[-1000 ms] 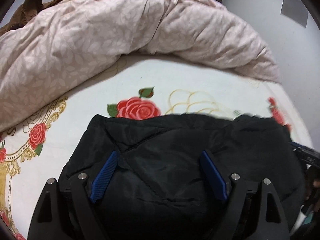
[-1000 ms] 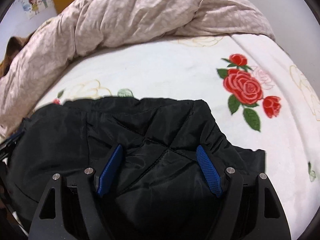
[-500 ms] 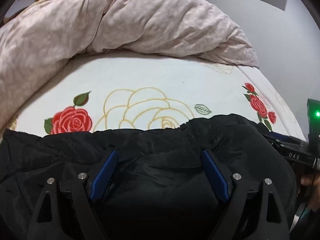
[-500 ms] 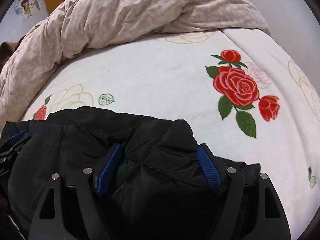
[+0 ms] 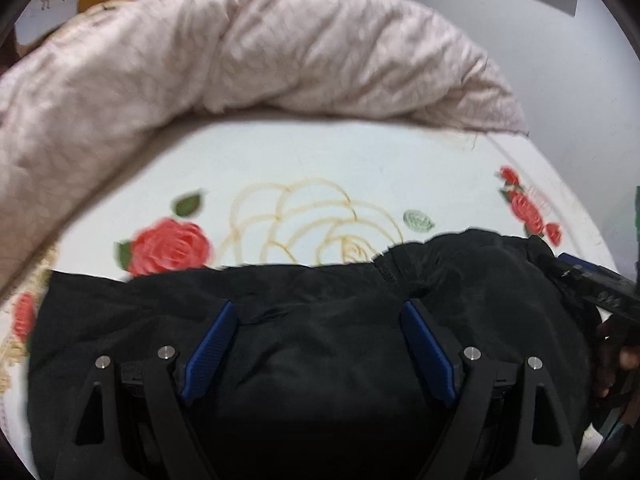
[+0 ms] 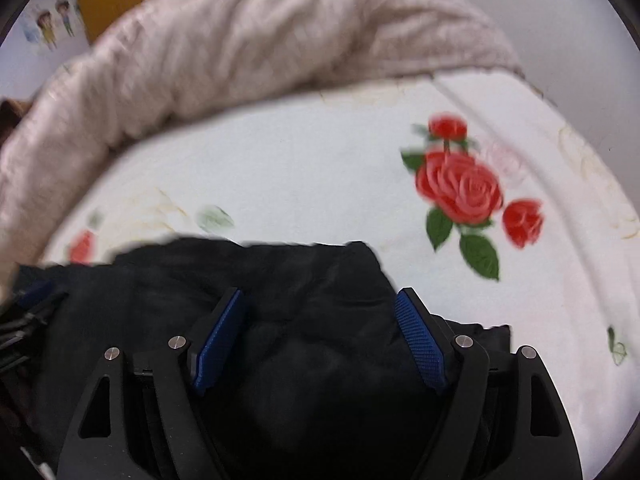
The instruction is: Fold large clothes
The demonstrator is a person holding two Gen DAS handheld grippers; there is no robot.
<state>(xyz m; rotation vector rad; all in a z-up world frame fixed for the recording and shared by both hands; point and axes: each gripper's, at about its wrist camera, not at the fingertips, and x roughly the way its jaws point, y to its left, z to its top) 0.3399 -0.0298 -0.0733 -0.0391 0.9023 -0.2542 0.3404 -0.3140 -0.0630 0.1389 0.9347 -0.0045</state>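
Garment under work is a black padded jacket [image 5: 320, 360], bunched in the lower half of both wrist views and resting on a white bedsheet [image 5: 320, 160] printed with red roses. I read the bundle as partly folded: its far edge runs roughly straight across the middle of the left wrist view, with a raised hump at the right where a zipper seam [image 5: 386, 270] shows. The jacket sits on the bare part of the sheet, I judge, because that is the only flat surface free for folding; a pink quilt [image 5: 240, 60] is heaped along the upper part of both frames, apart from the garment. The left gripper [image 5: 320, 344] points steeply down onto the cloth, its jaws spread wide with black fabric filling the space between the blue pads [image 5: 210, 350]; I cannot see the pads pinching any fold, so I treat it as released. The right gripper [image 6: 320, 340] has the same downward pitch and the same wide stance over the right end of the bundle, pads [image 6: 420, 340] straddling a puffed ridge without visibly clamping it. At the right edge of the left wrist view, part of the other tool and the fingers of a hand [image 5: 616, 356] appear, so both tools work side by side on one bundle. I judge the wide stance suits pressing or gathering bulky padding.
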